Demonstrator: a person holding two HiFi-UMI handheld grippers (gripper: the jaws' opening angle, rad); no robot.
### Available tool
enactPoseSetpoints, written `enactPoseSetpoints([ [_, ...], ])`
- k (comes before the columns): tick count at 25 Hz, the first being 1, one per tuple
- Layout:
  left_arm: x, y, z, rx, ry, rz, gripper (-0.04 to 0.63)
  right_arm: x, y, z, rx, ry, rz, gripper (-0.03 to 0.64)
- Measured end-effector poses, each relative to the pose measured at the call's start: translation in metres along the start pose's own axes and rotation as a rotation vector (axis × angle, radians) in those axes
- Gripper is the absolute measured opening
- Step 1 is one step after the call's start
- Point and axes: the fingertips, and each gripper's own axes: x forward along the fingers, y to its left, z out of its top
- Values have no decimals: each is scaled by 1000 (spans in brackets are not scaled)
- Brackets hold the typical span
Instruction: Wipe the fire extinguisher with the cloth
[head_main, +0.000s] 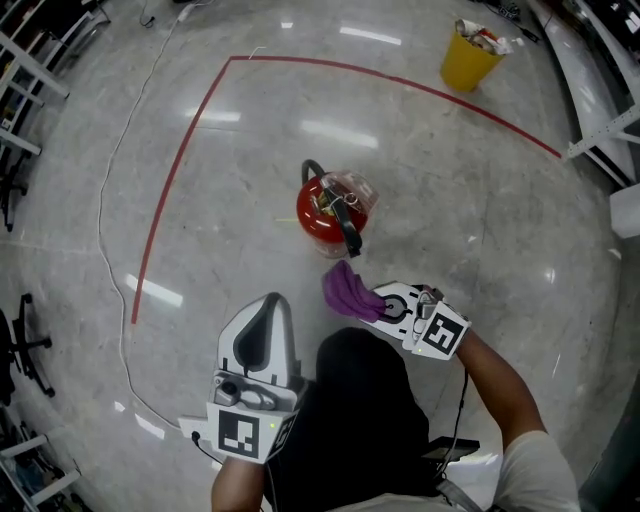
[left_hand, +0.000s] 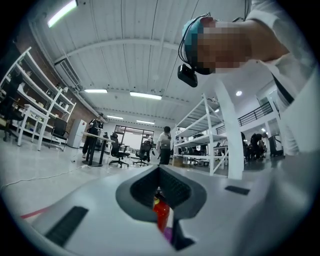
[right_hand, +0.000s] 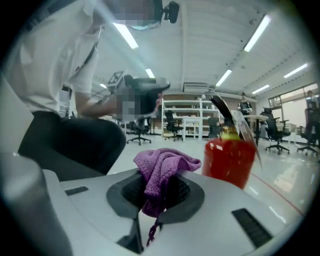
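The left gripper, nearest and low, is closed on nothing, while the right gripper pinches the bunched purple cloth, one end hidden between its jaws, just short of the upright red fire extinguisher on open grey floor.

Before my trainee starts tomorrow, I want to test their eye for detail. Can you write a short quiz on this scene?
1. True or false: the cloth is clamped in the right gripper.
2. The fire extinguisher stands on: A) a table, B) the floor, C) a shelf.
3. Fill in: the bucket beyond the red line is ___ in colour.
Key: 1 true; 2 B; 3 yellow.
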Motion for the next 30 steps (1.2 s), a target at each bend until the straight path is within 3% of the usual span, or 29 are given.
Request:
enactPoseSetpoints([
  [3,-1,-1,0,-5,10,2,3,13,-20,28,-37,-50,-37,49],
  [7,-3,-3,0,-3,22,2,3,34,-57,2,-64,63,-185,49],
  [18,-9,4,3,-12,7,-6,3,39,-93,-19,67,81,-460,49],
  [24,-12,12,1,-17,5,-6,3,50,-101,-38,112,120,-501,49],
  [30,-21,17,-3,-19,18,-15,3,72,-98,-86,191,192,-509,49],
])
